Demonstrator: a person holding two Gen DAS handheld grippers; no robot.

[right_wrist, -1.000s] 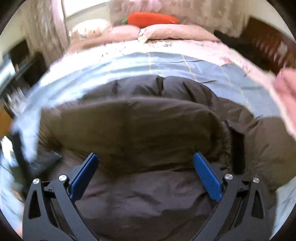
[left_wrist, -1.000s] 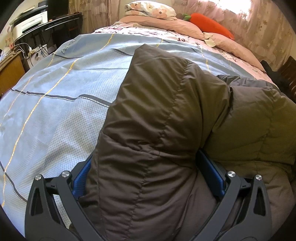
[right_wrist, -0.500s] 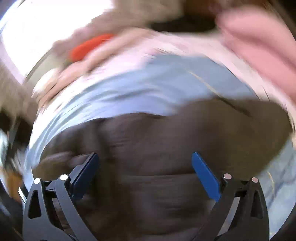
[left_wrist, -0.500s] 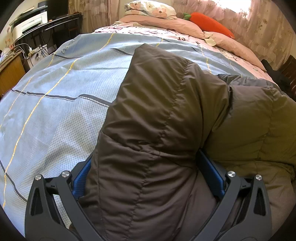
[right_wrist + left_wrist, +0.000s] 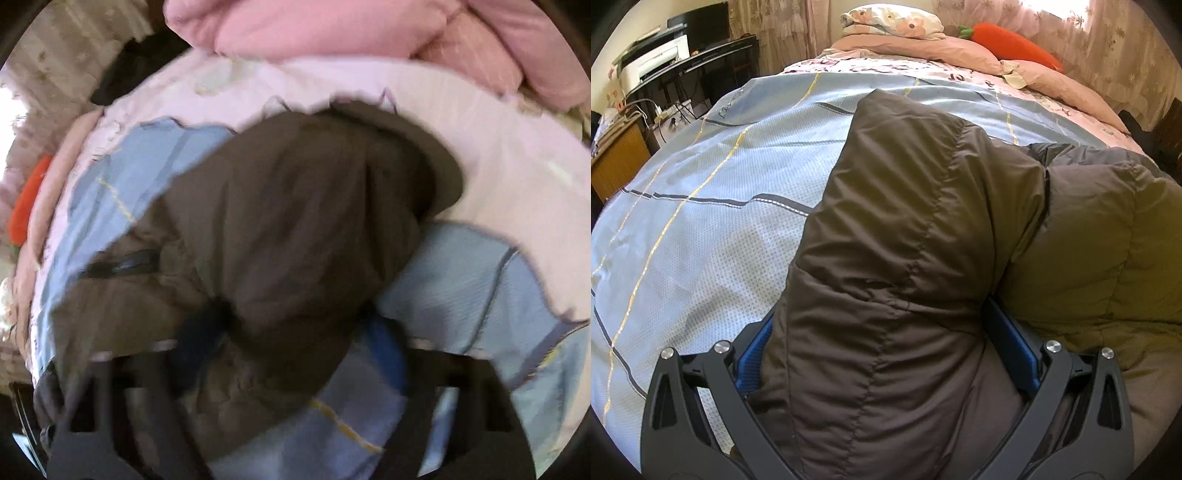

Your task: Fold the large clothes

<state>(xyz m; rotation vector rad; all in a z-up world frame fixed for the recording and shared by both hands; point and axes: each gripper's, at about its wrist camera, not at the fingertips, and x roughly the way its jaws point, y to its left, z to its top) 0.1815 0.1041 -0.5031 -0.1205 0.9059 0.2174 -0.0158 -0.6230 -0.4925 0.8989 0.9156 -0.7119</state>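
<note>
A large dark brown puffer jacket (image 5: pixel 923 229) lies on a light blue bedspread (image 5: pixel 701 206). My left gripper (image 5: pixel 882 354) has its jaws wide apart, with a thick folded part of the jacket bulging up between the blue pads (image 5: pixel 1012 347). In the right wrist view, which is blurred by motion, a sleeve or end of the jacket (image 5: pixel 295 229) lies between the jaws of my right gripper (image 5: pixel 291 343). The right jaws stand narrower than before; whether they grip the cloth cannot be made out.
Pink pillows (image 5: pixel 923 51) and an orange carrot plush (image 5: pixel 1015 40) lie at the head of the bed. A desk with a printer (image 5: pixel 653 62) stands at the far left. A folded pink quilt (image 5: pixel 369 29) lies beyond the jacket in the right wrist view.
My right gripper has swung round quickly to the jacket's sleeve end and its jaws have narrowed. My left gripper has stayed still on the jacket.
</note>
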